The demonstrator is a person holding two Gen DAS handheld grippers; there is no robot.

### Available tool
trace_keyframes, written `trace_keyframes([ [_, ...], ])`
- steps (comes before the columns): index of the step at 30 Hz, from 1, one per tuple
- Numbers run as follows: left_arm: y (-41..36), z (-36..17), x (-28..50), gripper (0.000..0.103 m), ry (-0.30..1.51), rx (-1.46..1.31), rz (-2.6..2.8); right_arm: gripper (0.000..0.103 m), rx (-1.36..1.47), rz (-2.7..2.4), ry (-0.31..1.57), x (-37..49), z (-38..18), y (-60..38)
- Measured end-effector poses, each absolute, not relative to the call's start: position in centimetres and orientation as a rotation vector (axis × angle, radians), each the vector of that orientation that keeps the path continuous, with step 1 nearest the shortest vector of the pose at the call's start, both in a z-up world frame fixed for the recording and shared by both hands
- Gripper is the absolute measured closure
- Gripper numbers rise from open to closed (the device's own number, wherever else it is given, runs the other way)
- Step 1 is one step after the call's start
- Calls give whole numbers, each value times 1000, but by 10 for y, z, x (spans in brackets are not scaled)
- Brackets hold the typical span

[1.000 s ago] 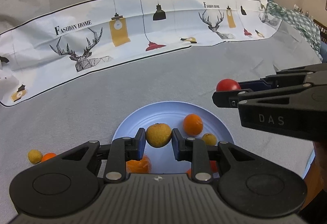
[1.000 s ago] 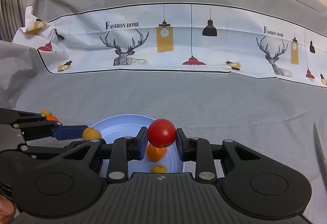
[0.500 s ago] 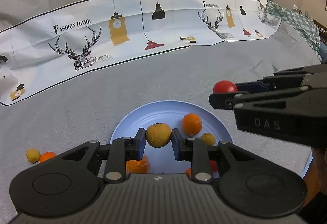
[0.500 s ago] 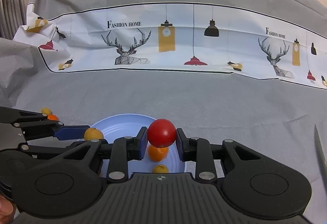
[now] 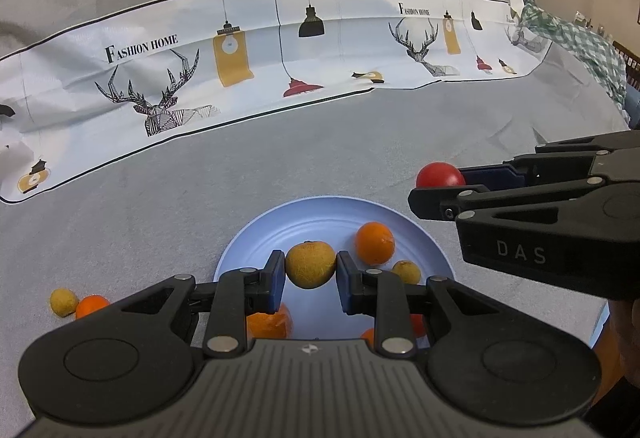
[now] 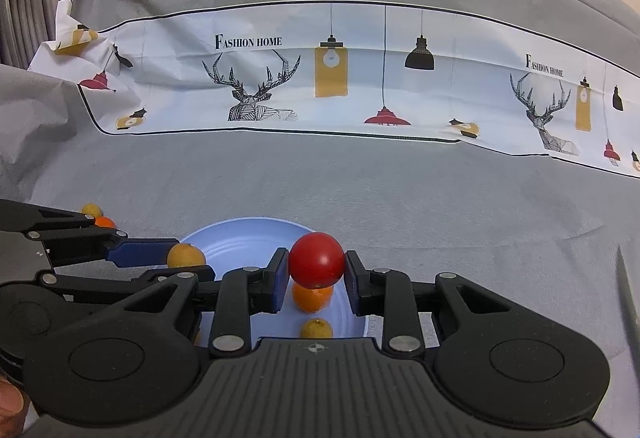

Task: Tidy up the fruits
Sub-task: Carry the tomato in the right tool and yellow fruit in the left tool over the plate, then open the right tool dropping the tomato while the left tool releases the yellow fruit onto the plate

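Observation:
My left gripper (image 5: 310, 268) is shut on a yellow-brown fruit (image 5: 310, 264) and holds it above the blue plate (image 5: 256, 242). My right gripper (image 6: 317, 270) is shut on a red fruit (image 6: 316, 259), also over the plate (image 6: 224, 242). The red fruit shows in the left wrist view (image 5: 439, 175) by the plate's right rim. The plate holds an orange (image 5: 374, 242), a small yellow fruit (image 5: 406, 270) and more orange fruit partly hidden under my left gripper. The yellow-brown fruit shows in the right wrist view (image 6: 186, 256).
A small yellow fruit (image 5: 63, 301) and an orange one (image 5: 91, 305) lie on the grey cloth left of the plate. A white printed cloth (image 5: 240, 50) runs along the back. A green checked cloth (image 5: 576, 34) lies at the far right.
Both grippers have kept their fruits and have barely moved; the view has drifted only slightly over the plate.

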State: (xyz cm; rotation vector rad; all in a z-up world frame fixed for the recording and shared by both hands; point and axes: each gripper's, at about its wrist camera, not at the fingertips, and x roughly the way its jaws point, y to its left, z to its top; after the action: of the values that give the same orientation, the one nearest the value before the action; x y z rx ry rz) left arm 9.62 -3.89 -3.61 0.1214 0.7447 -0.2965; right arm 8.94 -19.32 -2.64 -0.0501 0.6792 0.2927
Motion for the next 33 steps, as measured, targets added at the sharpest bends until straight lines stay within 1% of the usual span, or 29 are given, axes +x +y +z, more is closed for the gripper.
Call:
trace_keyframes([
  [7, -34, -42, 102, 73, 787, 96, -282, 72, -32, 276, 694, 93, -28, -197],
  [15, -17, -40, 110, 73, 810, 20, -243, 72, 75, 207, 725, 100, -32, -217],
  [19, -19, -47, 113, 73, 848, 20, -262, 72, 123, 211, 773, 105, -40, -220],
  [24, -21, -51, 116, 73, 863, 1, -266, 72, 130, 236, 837, 109, -50, -208],
  [33, -21, -52, 114, 73, 870, 3, -273, 72, 103, 250, 834, 110, -47, -184],
])
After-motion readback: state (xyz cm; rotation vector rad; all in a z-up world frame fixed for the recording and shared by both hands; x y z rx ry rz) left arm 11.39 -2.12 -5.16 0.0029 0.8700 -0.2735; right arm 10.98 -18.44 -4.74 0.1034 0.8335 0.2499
